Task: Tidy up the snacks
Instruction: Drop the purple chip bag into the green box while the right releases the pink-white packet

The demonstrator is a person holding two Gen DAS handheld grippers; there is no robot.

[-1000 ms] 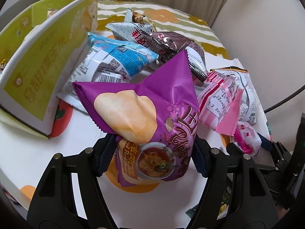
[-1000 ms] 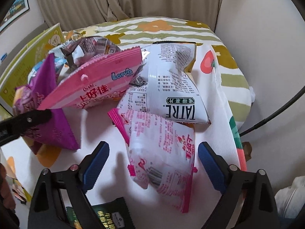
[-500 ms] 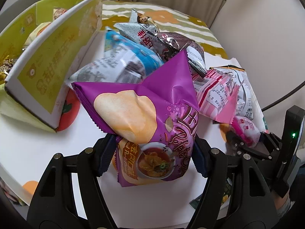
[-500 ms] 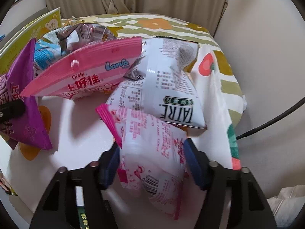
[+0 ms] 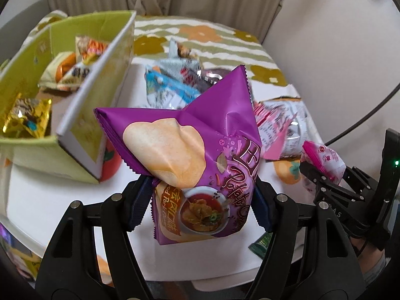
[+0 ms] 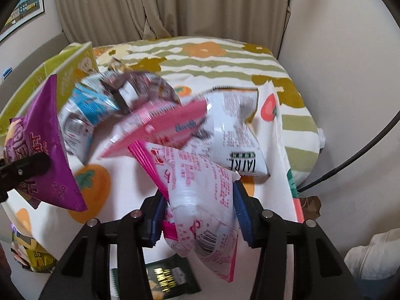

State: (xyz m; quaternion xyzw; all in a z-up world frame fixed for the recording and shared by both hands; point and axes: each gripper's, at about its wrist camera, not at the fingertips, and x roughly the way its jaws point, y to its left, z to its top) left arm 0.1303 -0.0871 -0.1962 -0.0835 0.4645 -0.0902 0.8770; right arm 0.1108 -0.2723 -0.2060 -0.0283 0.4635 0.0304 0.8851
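Observation:
My left gripper (image 5: 200,200) is shut on the lower half of a purple potato-chip bag (image 5: 190,145) and holds it upright above the white table (image 5: 62,195). The same purple bag (image 6: 42,135) shows at the left of the right wrist view. My right gripper (image 6: 198,215) is shut on a pink-and-white snack packet (image 6: 200,182), its blue pads pressing both sides, and the packet hangs clear of the table. In the left wrist view that right gripper (image 5: 325,175) with its packet (image 5: 327,157) sits at the right edge.
A green cardboard box (image 5: 82,95) at the left holds several snack bags. A loose pile lies mid-table: a blue bag (image 5: 170,90), a pink bag (image 6: 160,127) and a white bag (image 6: 232,130). A dark green packet (image 6: 165,277) lies near the front edge.
My right gripper went from open around the pink-and-white packet to shut on it, then lifted it. My left gripper rose with the purple bag, and the box's inside came into view.

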